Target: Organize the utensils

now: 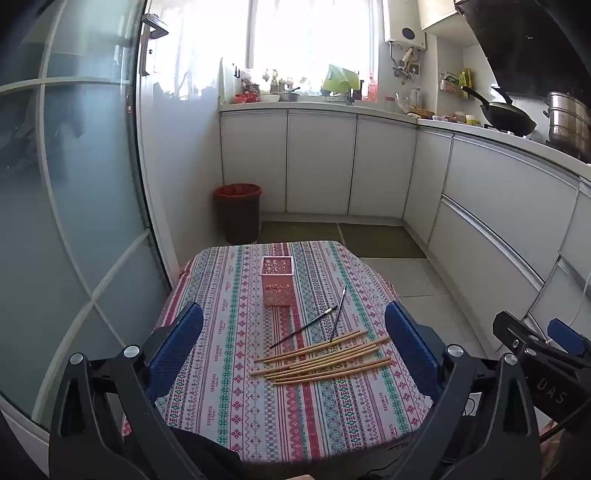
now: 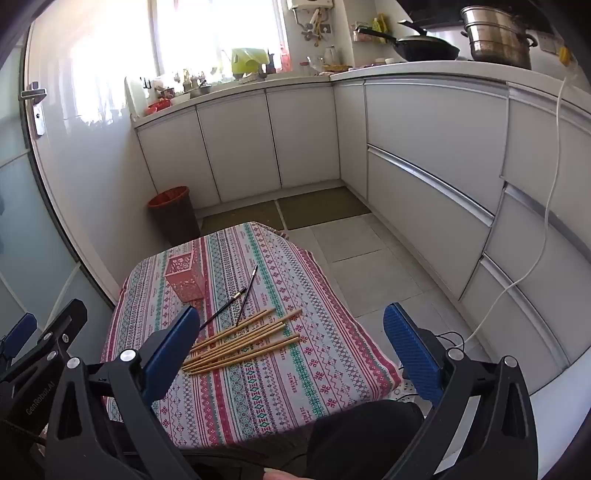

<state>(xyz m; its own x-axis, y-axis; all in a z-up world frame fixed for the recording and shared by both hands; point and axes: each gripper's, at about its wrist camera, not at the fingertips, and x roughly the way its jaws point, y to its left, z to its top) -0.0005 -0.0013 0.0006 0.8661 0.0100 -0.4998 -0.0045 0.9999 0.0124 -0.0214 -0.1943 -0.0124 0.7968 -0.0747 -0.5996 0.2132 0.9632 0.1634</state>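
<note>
Several bamboo chopsticks (image 1: 325,356) (image 2: 243,343) lie in a loose bundle on the small table with the patterned cloth (image 1: 229,406) (image 2: 258,398). Two thin dark brushes (image 1: 317,323) (image 2: 236,299) lie crossed just beyond them. A pink perforated square holder (image 1: 277,282) (image 2: 184,275) stands upright at the table's far side. My left gripper (image 1: 293,354) hovers above the near part of the table, open and empty. My right gripper (image 2: 293,352) is also open and empty, above the table's right part. Each gripper shows at the edge of the other's view.
A dark bin with a red liner (image 1: 238,212) (image 2: 173,214) stands on the floor beyond the table. White cabinets (image 1: 509,206) run along the back and right, with a wok (image 1: 506,112) and steel pot (image 2: 495,35) on the counter. A glass door (image 1: 74,221) is on the left. A white cable (image 2: 532,266) hangs at right.
</note>
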